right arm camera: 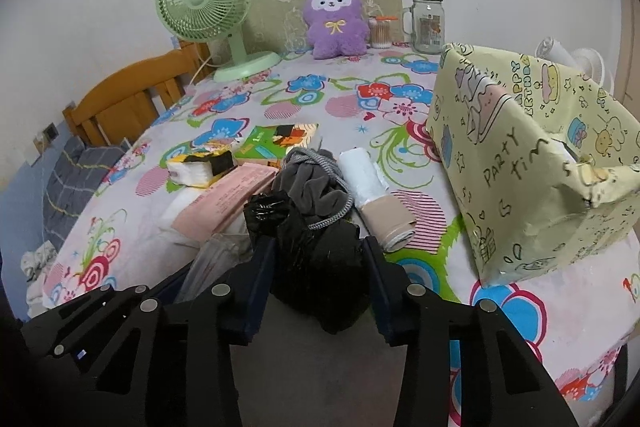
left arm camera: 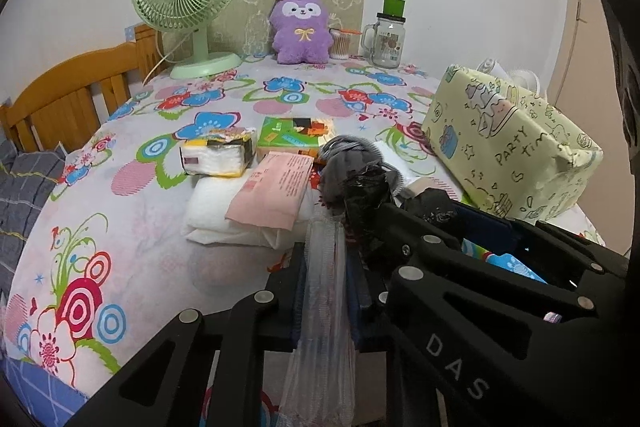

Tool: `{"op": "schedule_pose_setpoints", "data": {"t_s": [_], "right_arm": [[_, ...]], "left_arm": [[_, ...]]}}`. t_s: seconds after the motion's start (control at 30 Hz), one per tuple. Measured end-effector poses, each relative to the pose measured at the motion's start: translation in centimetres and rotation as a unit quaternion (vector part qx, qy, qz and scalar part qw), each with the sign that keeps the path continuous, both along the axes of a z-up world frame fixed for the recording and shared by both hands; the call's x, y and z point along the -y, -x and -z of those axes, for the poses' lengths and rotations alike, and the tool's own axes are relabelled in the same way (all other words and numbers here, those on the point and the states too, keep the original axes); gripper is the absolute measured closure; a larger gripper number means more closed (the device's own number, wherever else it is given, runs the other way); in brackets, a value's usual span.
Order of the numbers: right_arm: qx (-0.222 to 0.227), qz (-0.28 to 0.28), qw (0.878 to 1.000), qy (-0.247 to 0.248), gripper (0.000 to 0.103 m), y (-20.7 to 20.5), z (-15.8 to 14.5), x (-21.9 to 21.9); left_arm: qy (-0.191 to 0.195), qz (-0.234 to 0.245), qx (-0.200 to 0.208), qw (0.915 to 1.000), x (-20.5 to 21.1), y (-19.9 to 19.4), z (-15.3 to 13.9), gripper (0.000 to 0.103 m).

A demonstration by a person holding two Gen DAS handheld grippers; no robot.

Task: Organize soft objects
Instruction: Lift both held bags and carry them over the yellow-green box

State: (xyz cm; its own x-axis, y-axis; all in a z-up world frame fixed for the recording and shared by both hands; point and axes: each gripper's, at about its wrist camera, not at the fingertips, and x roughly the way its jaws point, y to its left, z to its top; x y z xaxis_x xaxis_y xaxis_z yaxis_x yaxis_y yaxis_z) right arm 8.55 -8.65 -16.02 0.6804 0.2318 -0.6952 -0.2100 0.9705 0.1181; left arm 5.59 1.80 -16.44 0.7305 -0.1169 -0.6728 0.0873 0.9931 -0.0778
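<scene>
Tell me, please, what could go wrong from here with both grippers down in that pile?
1. The black bag between the right gripper's jaws lies against the grey garment and its cord; lifting may drag them along.
2. The left gripper pinches only thin clear plastic, which might slip or tear.
3. The two grippers sit close together and could knock each other.

Hand-drawn black lettering on the yellow wrapped box [right arm camera: 532, 163] reads "PARTY TIM", with "HAPPY" printed small near its top edge. White capitals "DAS" stand on a black gripper arm [left arm camera: 456, 367] in the left wrist view. Print on the pink packet [left arm camera: 276, 187], green packet [left arm camera: 292, 137] and jar [left arm camera: 386, 39] label is too small to read.
</scene>
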Motion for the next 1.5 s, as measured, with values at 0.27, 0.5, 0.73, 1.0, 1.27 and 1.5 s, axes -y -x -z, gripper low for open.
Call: {"op": "schedule_pose_setpoints", "data": {"t_s": [0.27,0.5,0.73,1.0,1.27,1.5], "right_arm": [[0.017,0.003,1.000,-0.014,0.056,0.8,-2.0,0.7],[0.038,0.006,0.999,-0.016,0.056,1.1,-4.6,1.1],[0.056,0.009,0.998,-0.019,0.057,0.9,-7.3,1.6],[0.074,0.009,0.997,-0.024,0.057,0.4,-10.1,2.2],[0.089,0.014,0.996,-0.025,0.057,-0.4,-12.2,3.1],[0.092,0.023,0.995,-0.017,0.057,-1.4,-13.1,4.8]], "left_arm": [[0.000,-0.001,0.018,0.9998,0.5,0.6,-1.9,0.087],[0.002,-0.003,0.039,0.9992,0.8,0.6,-4.3,0.087],[0.000,-0.003,0.057,0.9984,1.2,0.4,-6.7,0.087],[0.001,-0.002,0.075,0.9972,1.5,-0.4,-9.4,0.087],[-0.002,0.001,0.089,0.9960,2.4,-1.4,-11.3,0.087],[0.002,0.007,0.092,0.9958,3.9,-2.5,-11.9,0.087]]}}
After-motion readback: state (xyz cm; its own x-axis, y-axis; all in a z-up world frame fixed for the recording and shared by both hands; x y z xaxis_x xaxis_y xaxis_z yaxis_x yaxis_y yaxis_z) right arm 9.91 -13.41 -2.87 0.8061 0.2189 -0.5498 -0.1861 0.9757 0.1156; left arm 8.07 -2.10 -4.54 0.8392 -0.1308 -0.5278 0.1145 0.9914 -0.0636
